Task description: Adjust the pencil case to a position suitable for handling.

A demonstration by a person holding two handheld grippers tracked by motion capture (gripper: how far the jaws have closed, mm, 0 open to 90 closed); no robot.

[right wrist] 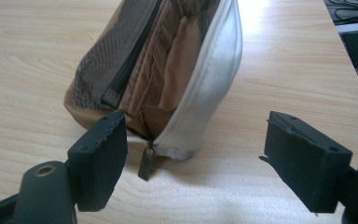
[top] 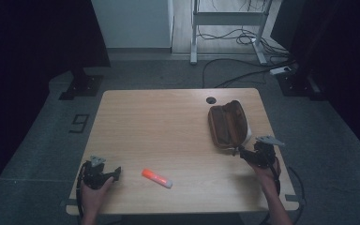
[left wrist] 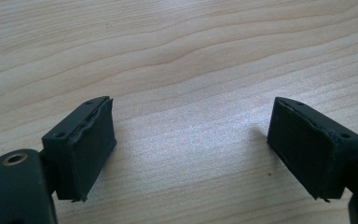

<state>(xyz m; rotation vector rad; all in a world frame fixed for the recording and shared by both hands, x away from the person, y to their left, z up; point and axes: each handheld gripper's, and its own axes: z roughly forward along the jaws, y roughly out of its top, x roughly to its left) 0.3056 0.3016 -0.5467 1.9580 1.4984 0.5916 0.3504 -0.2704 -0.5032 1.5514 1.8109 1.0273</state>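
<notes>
Wood bench [top: 168, 122]: pale grain, bearing everything here; a round cable hole sits toward its far edge at about 1 o'clock from the middle.
Left claw [top: 118, 171]: nearest, at about 7 o'clock on the bench, jaws spread wide over bare wood with nothing between them.
Marker [top: 157, 178]: orange body with a pale cap, lying flat at about 6 o'clock, just beyond the left claw's tips and apart from them; light, hard and smooth, likely to roll if nudged, best pinched across the barrel.
Right claw [top: 238, 151]: at about 4 o'clock, jaws well apart and holding nothing, aimed at the near end of the pouch.
Zip pull [right wrist: 146, 161]: small brassy tab hanging at the pouch's near corner, between the right claw's jaws but closer to the left one, untouched; judged the best hold for working the zip, though thin and apt to slip.
Pencil pouch [top: 228, 124]: brown, soft fabric, at about 3 o'clock, lying long-ways and unzipped; light and floppy, so it would sag or slide if pulled by one edge.
Pouch inside [right wrist: 168, 60]: mesh pocket with a dark zip on one wall, tan lining folds, a silver-grey outer wall; no contents can be made out.
</notes>
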